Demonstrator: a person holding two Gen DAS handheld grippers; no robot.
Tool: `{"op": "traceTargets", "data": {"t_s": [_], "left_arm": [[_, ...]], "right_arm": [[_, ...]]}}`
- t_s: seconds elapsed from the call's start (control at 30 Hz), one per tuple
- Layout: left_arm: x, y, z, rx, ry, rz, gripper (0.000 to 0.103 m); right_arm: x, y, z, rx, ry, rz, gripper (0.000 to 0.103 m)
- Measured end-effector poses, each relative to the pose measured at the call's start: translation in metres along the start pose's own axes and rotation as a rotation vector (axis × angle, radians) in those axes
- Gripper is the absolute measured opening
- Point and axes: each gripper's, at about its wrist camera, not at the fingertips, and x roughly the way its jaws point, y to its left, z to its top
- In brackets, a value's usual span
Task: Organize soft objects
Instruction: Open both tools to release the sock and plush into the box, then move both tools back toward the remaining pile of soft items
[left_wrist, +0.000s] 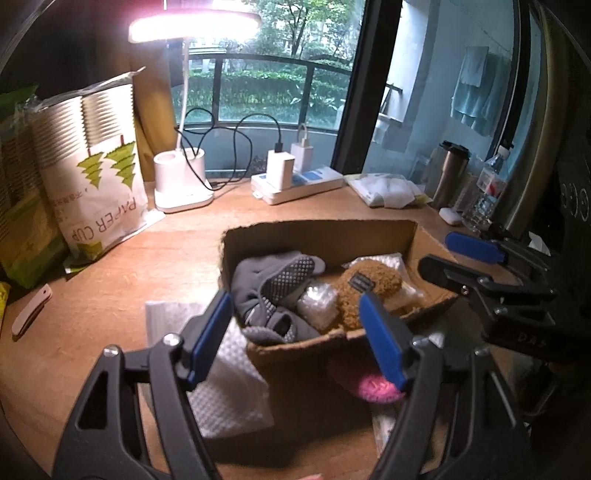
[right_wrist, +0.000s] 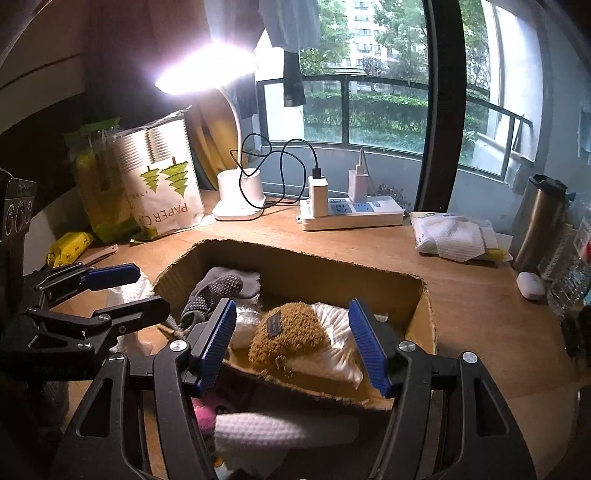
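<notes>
An open cardboard box (left_wrist: 295, 354) (right_wrist: 332, 266) stands on the wooden desk. In it lie grey grip socks (left_wrist: 273, 284) (right_wrist: 218, 290), a brown fuzzy pouch (left_wrist: 365, 291) (right_wrist: 288, 336) and white bubble-wrap packets (left_wrist: 317, 302) (right_wrist: 340, 343). A pink knit item (left_wrist: 373, 387) (right_wrist: 205, 411) and a white waffle cloth (left_wrist: 229, 391) (right_wrist: 284, 432) lie on the desk in front of the box. My left gripper (left_wrist: 295, 336) is open and empty, hovering over the box's near edge. My right gripper (right_wrist: 291, 343) is open and empty, above the brown pouch; it shows at the right in the left wrist view (left_wrist: 443, 254).
A lit desk lamp (left_wrist: 183, 181), a paper-cup bag (left_wrist: 99, 177), a power strip with chargers (left_wrist: 295, 181) and a tissue pack (left_wrist: 388, 188) stand behind the box. A steel tumbler (right_wrist: 539, 221), a water bottle (left_wrist: 487, 188) and a white earbud case (right_wrist: 530, 284) are at the right.
</notes>
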Motion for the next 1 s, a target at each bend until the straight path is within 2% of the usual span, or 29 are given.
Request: {"op": "traceTargets", "data": {"t_s": [0.63,0.87,1.0], "left_arm": [[-0.033,-0.001,-0.035,-0.011,-0.007,-0.010,0.073],[-0.032,-0.006,-0.048,-0.006,0.016,-0.016,0.073],[-0.026,-0.011,-0.053,0.000,0.036,-0.017,0.073]], "right_arm": [[-0.033,0.018,-0.031,0.006,-0.002,-0.032,0.067],[-0.037,0.015,-0.044,0.018,0.012,-0.040,0.067],[-0.034,0.008,-0.055,0.035,0.024,-0.055,0.074]]}}
